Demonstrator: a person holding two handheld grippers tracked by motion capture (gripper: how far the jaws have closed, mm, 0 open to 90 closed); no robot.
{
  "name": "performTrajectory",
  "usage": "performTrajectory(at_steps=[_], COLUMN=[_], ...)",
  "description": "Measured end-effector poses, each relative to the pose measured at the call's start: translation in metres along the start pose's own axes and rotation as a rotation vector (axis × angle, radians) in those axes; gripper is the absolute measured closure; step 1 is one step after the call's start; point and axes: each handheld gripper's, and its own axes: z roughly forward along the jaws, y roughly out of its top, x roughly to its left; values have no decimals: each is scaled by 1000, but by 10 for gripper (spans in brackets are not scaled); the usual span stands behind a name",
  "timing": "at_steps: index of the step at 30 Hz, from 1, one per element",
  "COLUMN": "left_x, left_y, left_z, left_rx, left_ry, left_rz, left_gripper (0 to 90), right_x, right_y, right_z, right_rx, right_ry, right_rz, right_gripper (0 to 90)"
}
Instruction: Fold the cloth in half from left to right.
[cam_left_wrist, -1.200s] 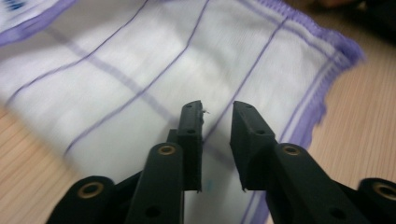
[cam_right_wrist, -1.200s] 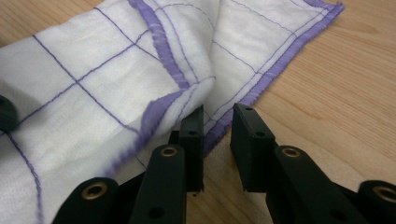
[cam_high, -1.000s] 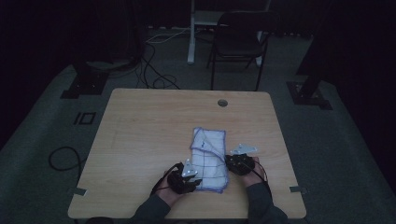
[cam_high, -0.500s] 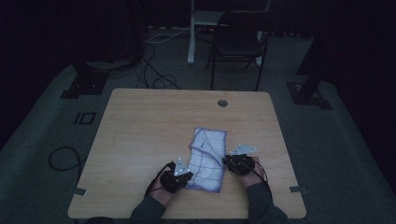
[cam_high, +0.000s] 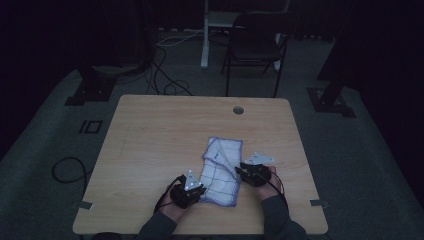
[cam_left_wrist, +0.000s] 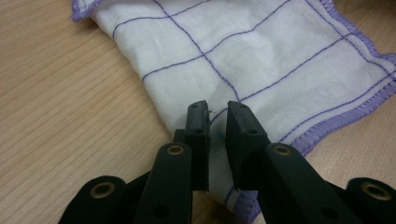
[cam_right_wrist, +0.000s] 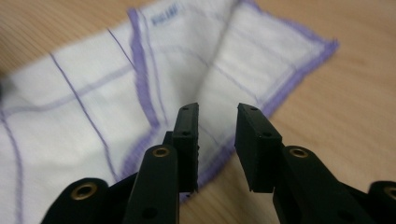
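- Cloth (cam_high: 221, 170): white with purple grid lines and a stitched purple hem, lying partly folded on the wooden table (cam_high: 150, 145), towards your edge of it and right of centre; the grommet hole (cam_high: 238, 110) sits well beyond the cloth's far end
- Left gripper (cam_left_wrist: 217, 119): at the cloth's near left edge; jaws nearly closed with a narrow gap, and fabric shows in that gap; you cannot tell whether the pinch has actually caught
- Right gripper (cam_right_wrist: 215, 122): at the cloth's right edge; jaws clearly apart, holding nothing, poised over the hem where a folded layer overlaps
- Handling, judged: light, limp, thin weave; it will drape and slide on the smooth wood, so a push likely bunches it instead of moving it
- Where to hold, judged: take the stitched hem or a corner; it is thicker there, grips better, and lets you pick one layer
- Risk: you may pinch both layers at the fold
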Motion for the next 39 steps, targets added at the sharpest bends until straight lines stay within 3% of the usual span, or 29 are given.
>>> performTrajectory(at_steps=[6,10,13,17,23,25,29,35,39], left_x=[0,0,0,2,8,13,20,22,22], left_y=[-2,-2,-1,0,9,13,18,17,17], left_z=[0,0,0,-1,-1,1,8,15,16], left_rx=[-11,-13,-11,-17,-47,-56,-53,-19,-2], left_ry=[-4,-3,-6,-11,17,28,38,43,45], left_rz=[-8,-10,-12,-15,-22,-26,-42,-43,-43], left_gripper=[786,783,773,731,699,697,698,699,727], right_x=[9,16,21,32,42,44,48,46,45], right_y=[18,28,33,39,49,52,58,60,61], right_z=[3,16,28,36,47,49,53,72,76], right_rx=[-71,-65,-19,-1,15,7,-14,57,80], right_ry=[30,56,73,55,25,12,58,40,7], right_rz=[-29,-58,-74,-133,-196,-220,-237,-239,-269], right_gripper=[626,599,546,459,386,392,495,448,623])
